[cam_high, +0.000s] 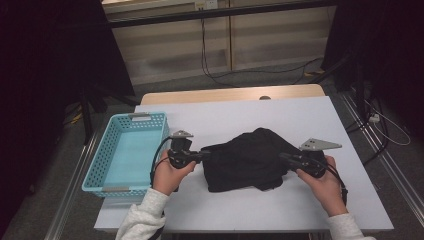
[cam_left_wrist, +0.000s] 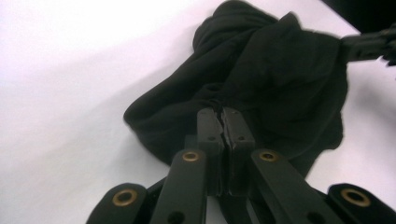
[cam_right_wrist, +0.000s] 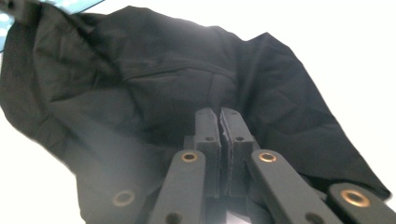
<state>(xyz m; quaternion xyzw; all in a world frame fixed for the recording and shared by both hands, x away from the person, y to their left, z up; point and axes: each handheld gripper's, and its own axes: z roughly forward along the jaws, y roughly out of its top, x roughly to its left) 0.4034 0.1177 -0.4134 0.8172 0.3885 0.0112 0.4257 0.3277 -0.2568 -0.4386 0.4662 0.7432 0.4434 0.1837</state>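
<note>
Seen from the high view, a black cloth (cam_high: 248, 160) is bunched near the middle of the table (cam_high: 280, 112), its long axis running from the left edge toward the right edge. The left gripper (cam_high: 206, 154) is clamped on the cloth's left end and the right gripper (cam_high: 283, 156) on its right end, so the cloth is held between the two hands. A blue basket (cam_high: 111, 149) is set at the table's left edge, just beyond the left hand and therefore nearer to that gripper.

From the left gripper view, the jaws are pressed together with a fold of cloth (cam_left_wrist: 261, 79) pinched at their tips; the cloth extends straight ahead, away from the fingers.

From the right gripper view, the jaws are likewise closed on the cloth (cam_right_wrist: 154, 79), which spreads ahead of them toward a sliver of the basket (cam_right_wrist: 74, 4) at the far top left.
</note>
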